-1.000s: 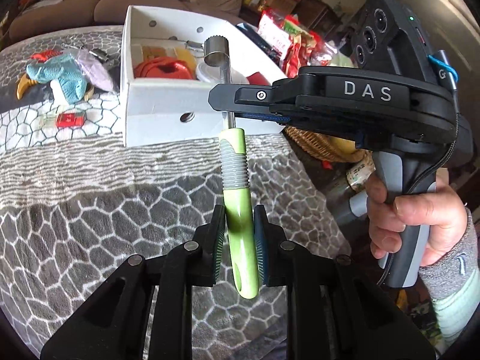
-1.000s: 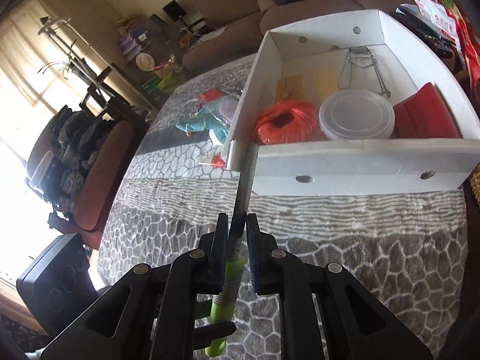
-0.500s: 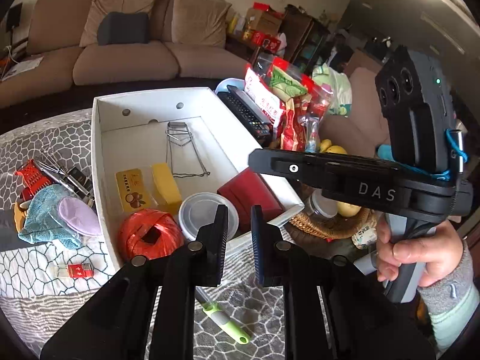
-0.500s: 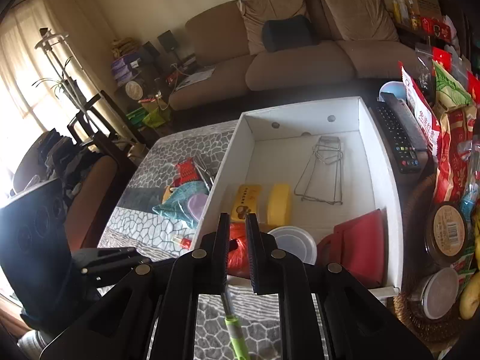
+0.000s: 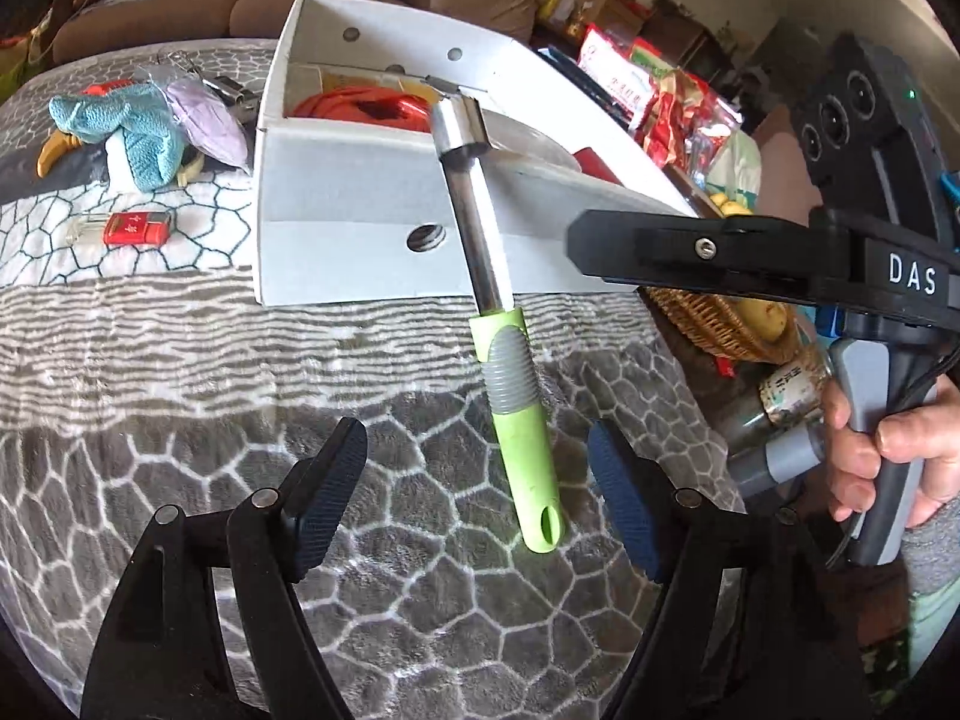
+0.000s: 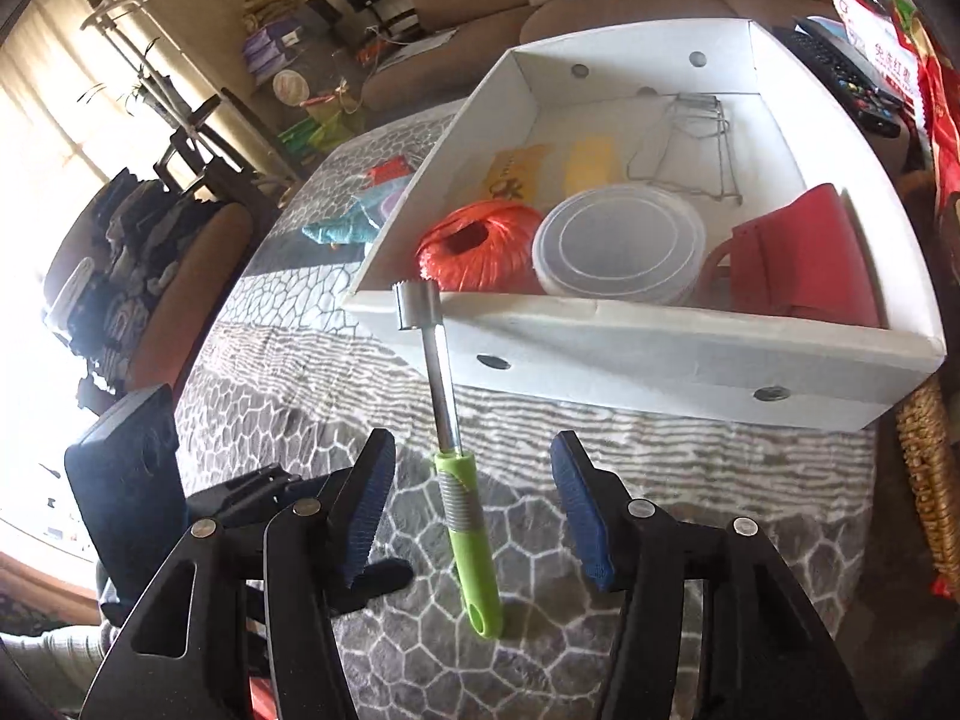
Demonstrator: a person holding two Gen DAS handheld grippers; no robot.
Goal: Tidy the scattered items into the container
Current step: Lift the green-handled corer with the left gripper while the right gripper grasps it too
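Left claw point(image 5: 477, 495): jaws have just been opening and stand wide; the corer's green handle lies between the pads, touched by neither.
Right claw point(image 6: 474, 510): jaws have also just been opening and stand apart, holding nothing; the same handle lies between them untouched.
Corer point(image 5: 501, 324): on the patterned tabletop point(image 5: 180, 372) just in front of the box, its steel tube leaning against the box's near wall.
Long axis: runs away from both claws, green handle nearest, toothed steel end at the wall's top edge.
Nearer hand: cannot tell; both claws straddle the handle. In the left view the right claw's finger reaches in from the right, short of the steel tube.
Box point(image 6: 690, 360): white, open-topped; inside are an orange twine ball point(image 6: 480, 246), a clear lid point(image 6: 618, 243) and a red pouch point(image 6: 804, 258).
Still scattered: blue cloth point(image 5: 126, 126) and a small red item point(image 5: 135, 227) left of the box.
Writing: "DAS" on the right claw's body point(image 5: 912, 276); snack-bag print too small to read.
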